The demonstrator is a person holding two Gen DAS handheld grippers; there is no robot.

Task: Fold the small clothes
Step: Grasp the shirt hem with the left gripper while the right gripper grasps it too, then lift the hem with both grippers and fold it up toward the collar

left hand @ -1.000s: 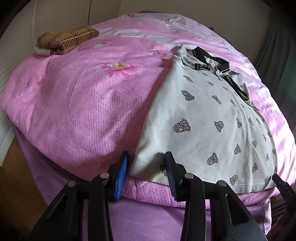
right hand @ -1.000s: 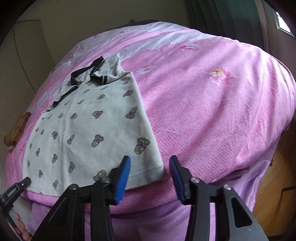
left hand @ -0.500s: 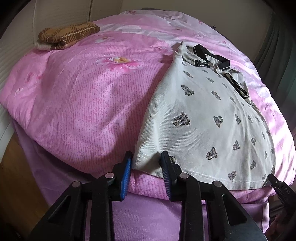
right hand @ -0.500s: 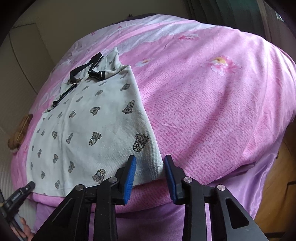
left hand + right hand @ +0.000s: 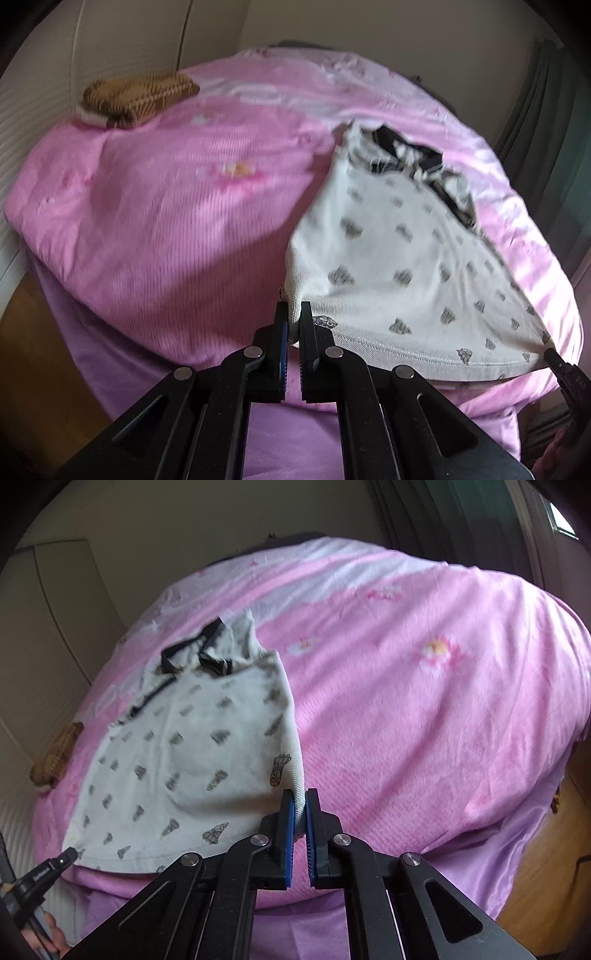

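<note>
Over by the far left edge of the bed, a folded brown checked blanket sits on the pink quilt, well apart from everything else. Nearer, at the bed's near edge, the left tool has its blue-padded fingers pressed together on the left hem corner of a small white dress, and the cloth puckers and rises a little where it is pinched. The dress lies spread across the quilt toward the bed's right side, printed all over with small grey figures, its black-trimmed collar pointing toward the far edge and its hem running along the near edge. In the right tool's own view the same dress fills the left half of the bed, and the right tool is closed on the other hem corner, a strip of white fabric showing between its blue pads; the side seam climbs up from that grip in a taut ridge. The tip of the left tool shows at the far hem corner in that view, with fingers of the person's hand just below it. To the right of the dress the pink quilt, with its pale flower print, runs on to the bed's right edge, where wooden floor shows beyond.
</note>
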